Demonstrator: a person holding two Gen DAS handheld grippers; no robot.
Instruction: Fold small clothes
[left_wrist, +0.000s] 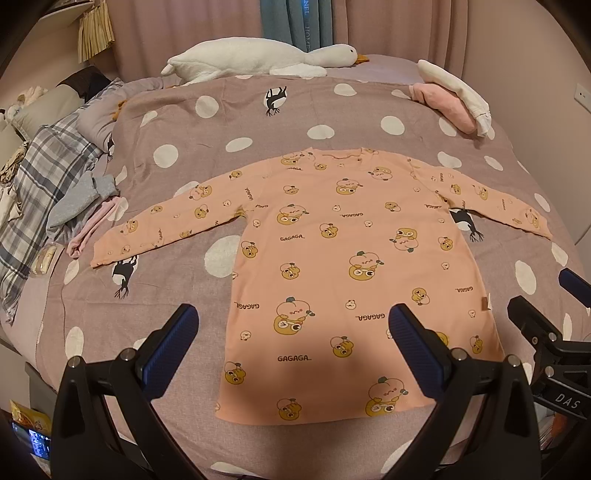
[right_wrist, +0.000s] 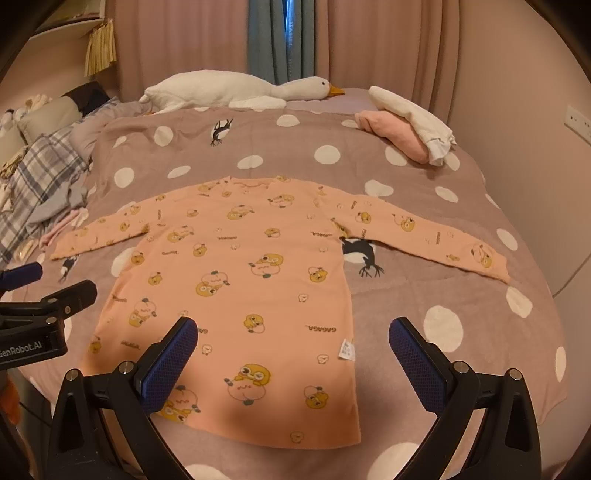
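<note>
A small peach long-sleeved shirt (left_wrist: 332, 266) with yellow cartoon prints lies flat on the bed, both sleeves spread out, collar at the far end. The same shirt (right_wrist: 240, 280) fills the middle of the right wrist view. My left gripper (left_wrist: 293, 325) hovers above the shirt's near left hem, open, with nothing between its blue pads. My right gripper (right_wrist: 293, 339) hangs over the near right hem beside the white label (right_wrist: 347, 349), also open and empty. The right gripper (left_wrist: 546, 314) shows at the right edge of the left wrist view; the left gripper (right_wrist: 44, 291) at the left edge of the right wrist view.
The bed cover (left_wrist: 221, 147) is mauve with white dots. A plush goose (left_wrist: 258, 55) lies at the far end. Folded pink and white clothes (left_wrist: 458, 99) sit far right. A plaid cloth (left_wrist: 48, 162) and loose garments (left_wrist: 81, 206) pile up at the left.
</note>
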